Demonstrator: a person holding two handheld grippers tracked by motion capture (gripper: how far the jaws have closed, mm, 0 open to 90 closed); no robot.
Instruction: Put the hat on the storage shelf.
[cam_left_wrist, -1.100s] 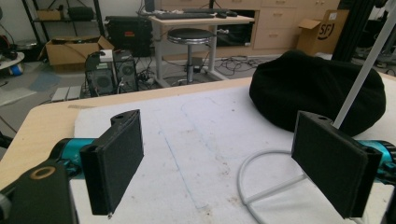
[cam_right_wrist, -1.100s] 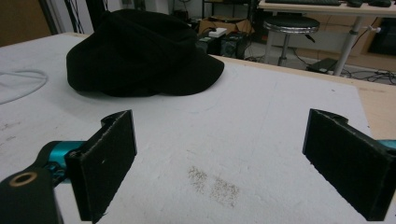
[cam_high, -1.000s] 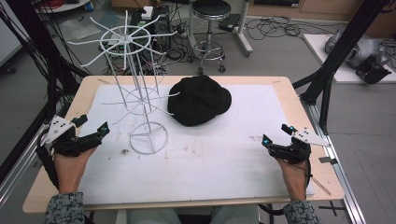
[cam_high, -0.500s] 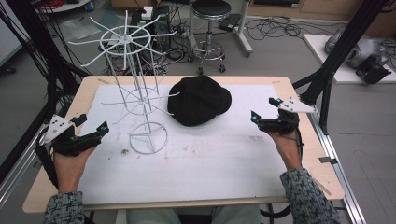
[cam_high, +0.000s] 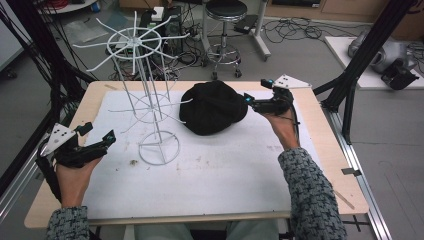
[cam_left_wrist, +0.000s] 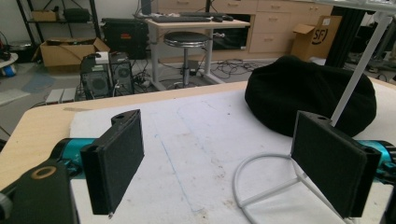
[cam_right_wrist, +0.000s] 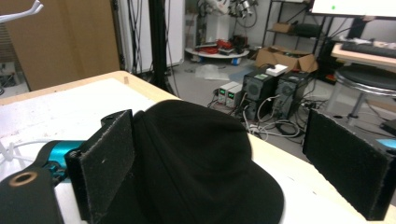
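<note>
The black hat (cam_high: 212, 107) lies upper centre on the surface. The right gripper (cam_high: 248, 101), fingers wide, meets its edge; a shallow pinch could slip off. The left gripper (cam_high: 102, 141) waits wide.

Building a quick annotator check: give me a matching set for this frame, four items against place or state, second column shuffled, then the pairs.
Items:
1. black hat
2. white wire rack
3. left gripper
4. right gripper

Place or state:
A. open, low near the table's left edge, short of the rack's ring base
B. standing upright on the white mat, left of the hat
C. lying on the mat toward the far side of the table
D. open, up against the hat's right edge, jaws astride it

Pairs: 1-C, 2-B, 3-A, 4-D
</note>
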